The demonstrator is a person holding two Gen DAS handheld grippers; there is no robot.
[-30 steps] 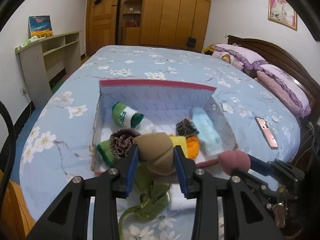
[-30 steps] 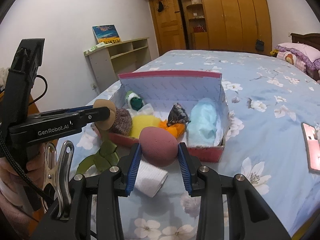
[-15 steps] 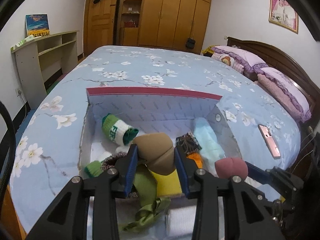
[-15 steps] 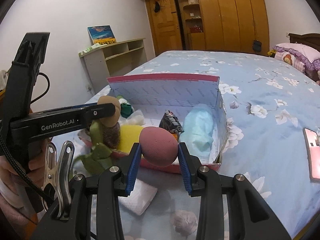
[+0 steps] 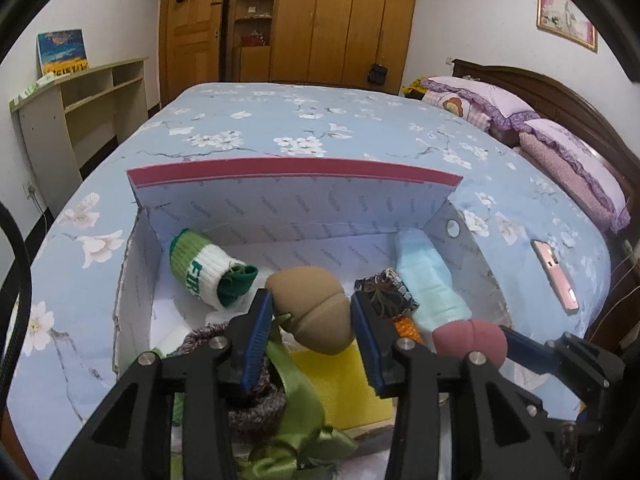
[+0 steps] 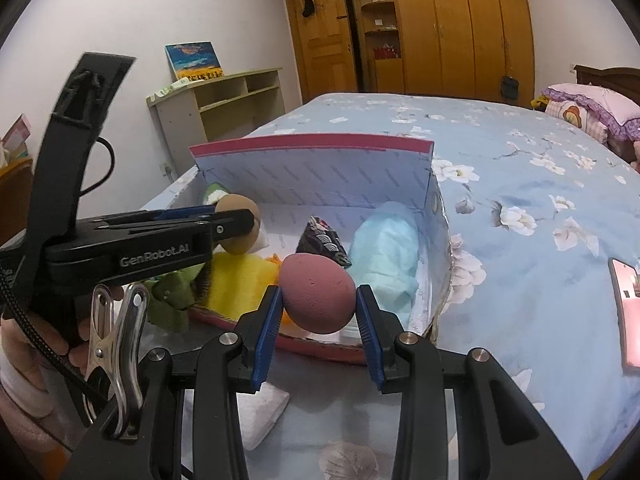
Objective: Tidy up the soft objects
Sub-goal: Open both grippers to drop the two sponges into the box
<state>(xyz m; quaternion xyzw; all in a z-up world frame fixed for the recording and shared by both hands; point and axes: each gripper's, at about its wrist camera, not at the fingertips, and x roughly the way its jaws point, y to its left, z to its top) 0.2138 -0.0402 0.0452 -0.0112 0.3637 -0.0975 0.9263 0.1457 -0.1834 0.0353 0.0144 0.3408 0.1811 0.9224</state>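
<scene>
My left gripper [image 5: 312,312] is shut on a tan makeup sponge [image 5: 310,308] and holds it over the open pink-rimmed box [image 5: 292,170]. My right gripper [image 6: 318,304] is shut on a pink makeup sponge [image 6: 318,292], held just above the box's near edge [image 6: 320,346]; the sponge also shows in the left wrist view [image 5: 470,336]. In the box lie a green and white sock [image 5: 204,270], a yellow sponge [image 5: 340,380], a light blue cloth [image 5: 428,280], a dark patterned cloth [image 5: 386,292] and a brown knitted piece [image 5: 252,404].
A green ribbon [image 5: 296,432] hangs over the box's near edge. A white folded cloth [image 6: 260,412] lies on the bed before the box. A pink phone [image 6: 628,308] lies on the floral bedspread at right. Pillows [image 5: 576,160] and a headboard stand far right, a shelf unit [image 5: 76,112] left.
Both grippers have moved forward with their sponges. The tan sponge is now over the inside of the box and the pink sponge has reached its near edge.
</scene>
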